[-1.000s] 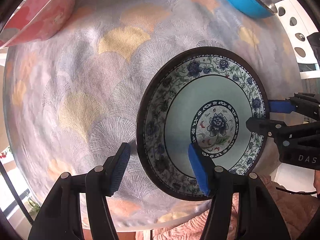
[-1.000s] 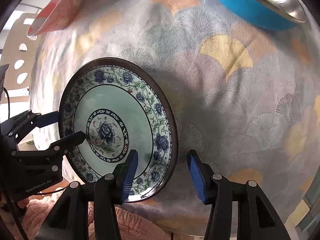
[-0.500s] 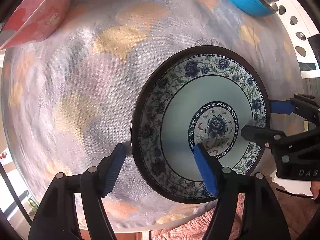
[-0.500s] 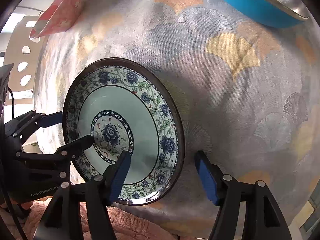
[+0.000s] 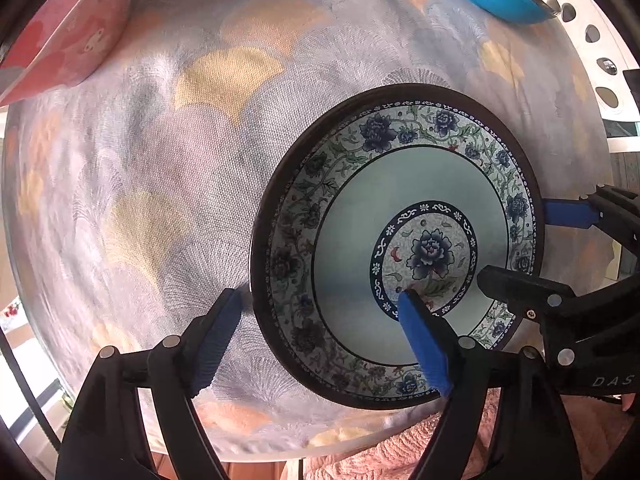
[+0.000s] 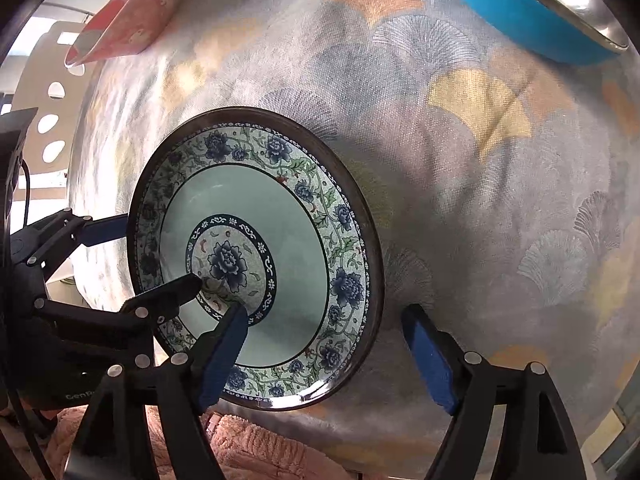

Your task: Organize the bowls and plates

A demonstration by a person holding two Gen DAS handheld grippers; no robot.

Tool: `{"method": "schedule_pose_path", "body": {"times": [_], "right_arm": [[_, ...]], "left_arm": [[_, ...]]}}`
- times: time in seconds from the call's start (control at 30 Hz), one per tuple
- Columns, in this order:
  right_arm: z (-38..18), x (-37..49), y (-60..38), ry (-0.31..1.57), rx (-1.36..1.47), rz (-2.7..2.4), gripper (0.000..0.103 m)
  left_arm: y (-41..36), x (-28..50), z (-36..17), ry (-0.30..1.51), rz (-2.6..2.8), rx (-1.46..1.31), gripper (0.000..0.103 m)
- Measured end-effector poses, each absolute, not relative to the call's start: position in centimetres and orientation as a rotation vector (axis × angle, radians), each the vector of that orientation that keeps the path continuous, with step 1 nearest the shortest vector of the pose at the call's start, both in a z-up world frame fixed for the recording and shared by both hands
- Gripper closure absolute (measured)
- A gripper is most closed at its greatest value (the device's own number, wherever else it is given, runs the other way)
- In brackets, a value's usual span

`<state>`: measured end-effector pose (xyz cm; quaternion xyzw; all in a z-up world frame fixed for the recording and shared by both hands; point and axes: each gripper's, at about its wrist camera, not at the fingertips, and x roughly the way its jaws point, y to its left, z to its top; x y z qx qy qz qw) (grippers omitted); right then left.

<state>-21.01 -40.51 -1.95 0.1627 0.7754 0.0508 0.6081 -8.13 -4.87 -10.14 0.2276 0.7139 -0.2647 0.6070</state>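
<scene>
Porcelain, blue-flowered, the plate (image 5: 396, 240) lies at the near edge of the tabletop (image 5: 180, 152). Both the left gripper (image 5: 320, 336) and the right gripper (image 6: 328, 352) straddle its rim, jaws apart. Closing both evenly before lifting would probably keep it level.

The pink bowl (image 5: 68, 40), far ahead and left of the left claw (image 5: 320, 340), is cut by the picture's edge, so only part of its wall shows. The blue bowl (image 6: 520, 12), far ahead of the right claw (image 6: 328, 354), is cut off at the top edge. The left claw's right pad (image 5: 424, 344) covers part of the patterned plate (image 5: 400, 184), and the right claw's left pad (image 6: 224, 352) hides part of its near rim. Whether either pad touches the plate cannot be told. The worktop (image 6: 500, 220) beneath the plate is hidden.
</scene>
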Motion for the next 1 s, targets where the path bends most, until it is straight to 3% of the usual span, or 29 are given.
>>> {"method": "schedule_pose_path", "body": {"times": [0.3, 0.43, 0.7, 1.0], "right_arm": [[-2.1, -21.1, -41.0, 1.775, 0.418, 0.136, 0.022], [-2.1, -21.1, -42.0, 1.763, 0.463, 0.157, 0.015], [-2.1, -21.0, -43.0, 1.755, 0.493, 0.183, 0.011], [-1.9, -20.5, -42.7, 1.795, 0.452, 0.214, 0.011]], "left_arm": [[-4.7, -7.9, -10.5, 1.651, -0.603, 0.505, 0.019], [-4.6, -7.8, -10.6, 1.651, -0.6, 0.497, 0.018], [-4.5, -7.9, -10.8, 1.648, -0.59, 0.489, 0.012], [-4.3, -7.8, -10.8, 1.67, -0.527, 0.474, 0.012]]}}
